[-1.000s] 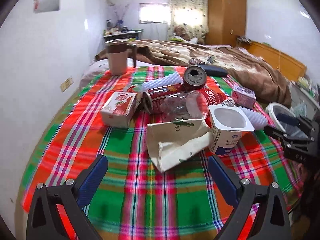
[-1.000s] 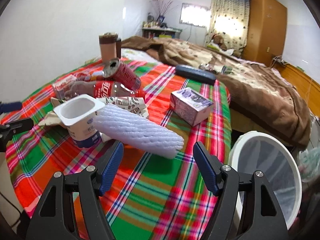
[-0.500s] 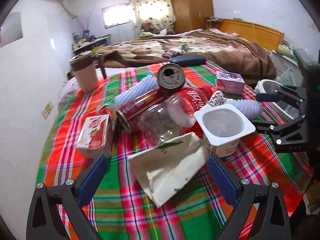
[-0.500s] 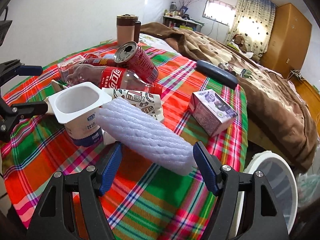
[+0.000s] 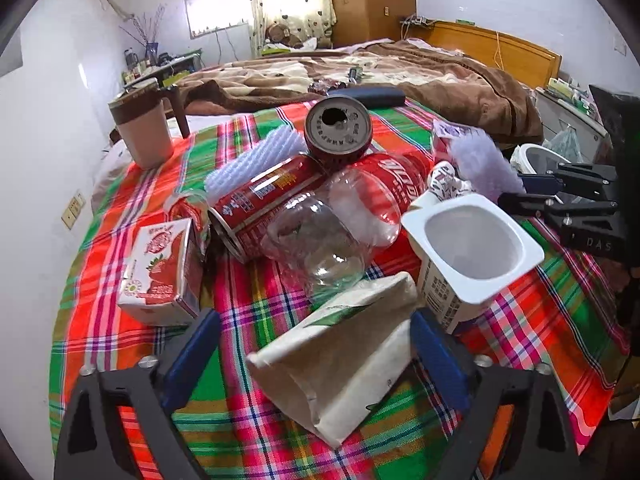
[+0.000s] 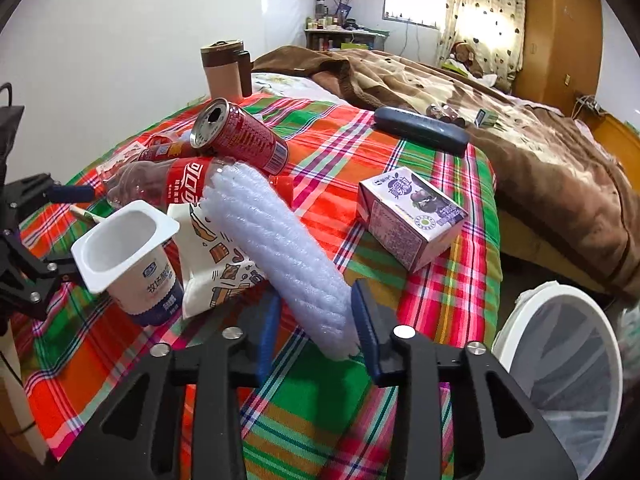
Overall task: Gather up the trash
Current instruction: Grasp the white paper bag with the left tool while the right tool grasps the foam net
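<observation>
Two grippers work the pile on the plaid cloth (image 6: 440,184). Right gripper (image 6: 314,326) has its blue pads against both sides of the white foam sleeve (image 6: 276,248), seemingly clamped on its near end; the grasping step looks in hand, and next comes a lift and swing right to the white bin (image 6: 560,360). Left gripper (image 5: 316,354) is spread wide around the flattened paper bag (image 5: 340,352), not gripping. Only the left view shows the strawberry carton (image 5: 160,268); only the right shows inside the bin.
</observation>
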{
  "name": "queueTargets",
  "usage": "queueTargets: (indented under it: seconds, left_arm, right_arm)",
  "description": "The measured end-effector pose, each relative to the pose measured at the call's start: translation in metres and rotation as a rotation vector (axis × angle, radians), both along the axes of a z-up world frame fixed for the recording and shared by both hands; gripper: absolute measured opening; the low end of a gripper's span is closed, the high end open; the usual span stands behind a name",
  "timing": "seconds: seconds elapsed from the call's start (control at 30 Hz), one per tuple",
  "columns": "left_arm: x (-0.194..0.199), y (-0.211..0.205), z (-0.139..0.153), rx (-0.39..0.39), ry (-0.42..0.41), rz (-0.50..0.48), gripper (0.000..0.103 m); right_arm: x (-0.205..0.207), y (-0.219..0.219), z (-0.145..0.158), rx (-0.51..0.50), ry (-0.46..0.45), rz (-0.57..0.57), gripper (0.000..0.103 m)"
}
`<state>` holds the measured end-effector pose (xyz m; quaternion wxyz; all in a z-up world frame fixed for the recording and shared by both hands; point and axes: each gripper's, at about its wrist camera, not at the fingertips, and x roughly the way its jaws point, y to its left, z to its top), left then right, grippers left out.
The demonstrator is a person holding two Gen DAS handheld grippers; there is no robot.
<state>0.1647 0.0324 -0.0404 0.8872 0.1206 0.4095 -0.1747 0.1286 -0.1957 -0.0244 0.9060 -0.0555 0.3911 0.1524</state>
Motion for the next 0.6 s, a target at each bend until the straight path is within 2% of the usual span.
queueTargets:
  seconds: [0.03,0.1,0.2,0.43,0.5,0.6]
  left_arm:
    - [0.000,-0.001,-0.001,0.001,0.004,-0.006,0.086]
    - [0.001,-0.003,-0.002,0.004,0.014,-0.021,0.080]
    - [0.002,-0.005,-0.002,-0.025,0.032,-0.034,0.068]
    - [0.003,0.004,-0.003,-0.085,0.054,0.009,0.047]
    - [0.003,0.007,-0.003,-0.096,0.056,0.025,0.037]
    - [0.001,0.007,-0.004,-0.124,0.068,0.026,0.030]
  right_arm:
    - [-0.001,-0.001,0.001,0.014,0.002,-0.005,0.023]
    - [-0.001,-0.004,0.003,0.044,0.003,-0.008,0.022]
    - [-0.002,-0.006,0.005,0.069,-0.001,-0.020,0.022]
    - [-0.002,-0.008,0.004,0.096,0.002,-0.025,0.022]
    - [-0.001,-0.008,0.003,0.101,0.003,-0.028,0.022]
    - [-0.001,-0.009,0.002,0.108,0.007,-0.033,0.022]
